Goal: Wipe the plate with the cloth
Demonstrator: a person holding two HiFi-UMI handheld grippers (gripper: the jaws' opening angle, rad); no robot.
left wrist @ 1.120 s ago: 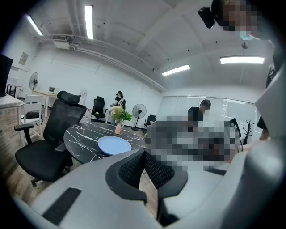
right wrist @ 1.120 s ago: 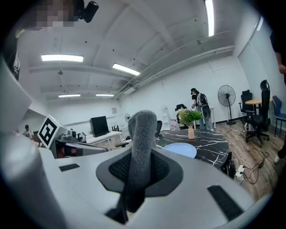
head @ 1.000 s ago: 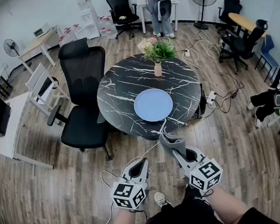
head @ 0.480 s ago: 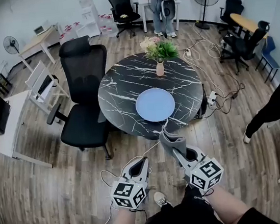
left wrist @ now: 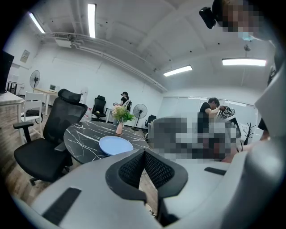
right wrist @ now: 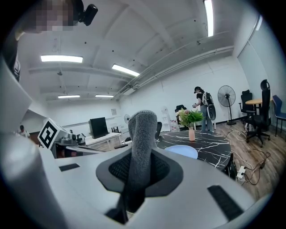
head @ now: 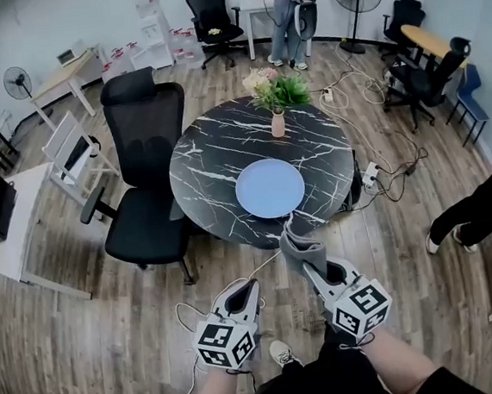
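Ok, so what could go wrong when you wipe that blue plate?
The plate sits loose on the table, and the left tongs are shut and empty, so it may slide when wiped. The flower vase stands close behind it; a long swipe could tip it. The cloth, pinched in the right tongs, might slip out.

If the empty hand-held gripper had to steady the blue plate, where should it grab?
Probably the rim nearest the person, approached low from that side. The plate lies flat on the table, so only its thin edge offers the jaws anything to pinch.
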